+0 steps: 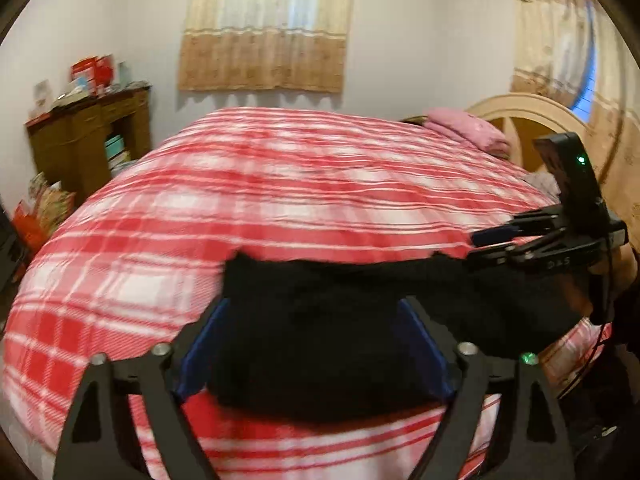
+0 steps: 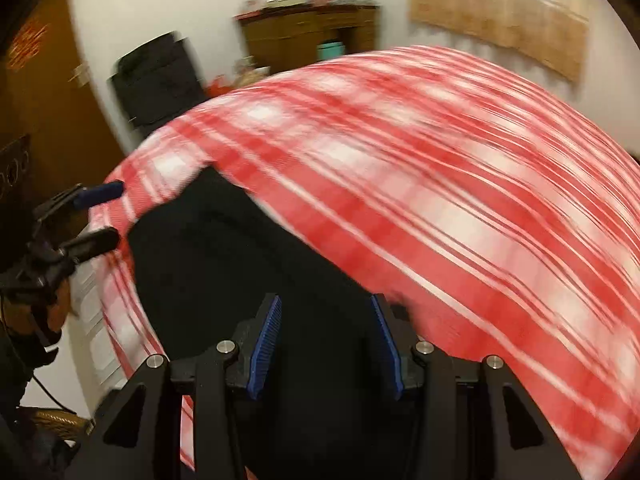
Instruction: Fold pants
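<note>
I am looking along the left gripper (image 1: pixel 316 344) and its blue-padded fingers (image 1: pixel 200 348) are standing wide apart, with the black pants (image 1: pixel 340 320) lying between and beyond them; the pads are not pressing the cloth. No earlier picture is given, so I am only noting the stance.

The pants are lying as a dark folded bundle near the close edge of the bed, on the red-and-white plaid blanket (image 1: pixel 260 184). One end is stretching rightward toward the right gripper (image 1: pixel 486 246), which is showing at the right edge of this view, its fingers pointing left over the cloth.

From the right wrist view, the picture is smearing badly. The right gripper's pads (image 2: pixel 266 344) are standing partly apart over the black cloth, and I am seeing nothing pinched between them. The left gripper is hanging at the left side, jaws spread, just beside the blanket's edge.

Background: a brown wooden cabinet (image 1: pixel 92 132) with red boxes on top, beige curtains (image 1: pixel 264 28), a pink pillow (image 1: pixel 468 130) against a pale wooden headboard (image 1: pixel 528 120).
</note>
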The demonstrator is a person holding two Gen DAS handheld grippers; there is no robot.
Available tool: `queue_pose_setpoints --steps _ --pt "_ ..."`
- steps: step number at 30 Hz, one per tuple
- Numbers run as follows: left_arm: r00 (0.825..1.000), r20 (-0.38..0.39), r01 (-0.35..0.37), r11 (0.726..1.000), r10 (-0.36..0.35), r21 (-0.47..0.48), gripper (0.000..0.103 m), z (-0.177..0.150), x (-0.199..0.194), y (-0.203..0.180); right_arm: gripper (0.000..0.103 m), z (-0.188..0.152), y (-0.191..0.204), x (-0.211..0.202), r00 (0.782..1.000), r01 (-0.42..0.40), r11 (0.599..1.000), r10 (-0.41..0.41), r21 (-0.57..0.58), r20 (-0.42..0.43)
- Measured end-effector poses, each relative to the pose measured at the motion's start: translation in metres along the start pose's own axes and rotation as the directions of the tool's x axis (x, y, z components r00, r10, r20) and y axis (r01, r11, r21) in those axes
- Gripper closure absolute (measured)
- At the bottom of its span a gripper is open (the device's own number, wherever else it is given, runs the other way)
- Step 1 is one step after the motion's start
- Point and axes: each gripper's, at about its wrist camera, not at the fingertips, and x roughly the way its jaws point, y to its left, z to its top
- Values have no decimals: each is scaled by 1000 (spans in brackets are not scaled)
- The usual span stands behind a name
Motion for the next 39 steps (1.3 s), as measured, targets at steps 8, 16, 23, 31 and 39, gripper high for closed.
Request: queue_pose_setpoints --steps 8,16,23,31,39 --pt "991 -83 112 987 -103 112 10 7 49 -75 55 -121 -138 -123 964 231 896 -264 379 38" --pt "985 -167 -13 992 35 128 10 -6 75 -67 52 -221 -212 -203 894 331 700 -447 633 26" --pt "975 -197 -82 990 104 116 10 -17 85 -32 51 -246 -219 -204 900 275 676 -431 684 64" --pt "985 -152 -54 983 81 177 9 -4 63 -85 51 -267 -223 -245 819 411 627 -572 662 35" --pt "985 -172 -10 989 35 147 9 -5 79 -112 51 -336 -266 -322 776 326 430 -631 842 23"
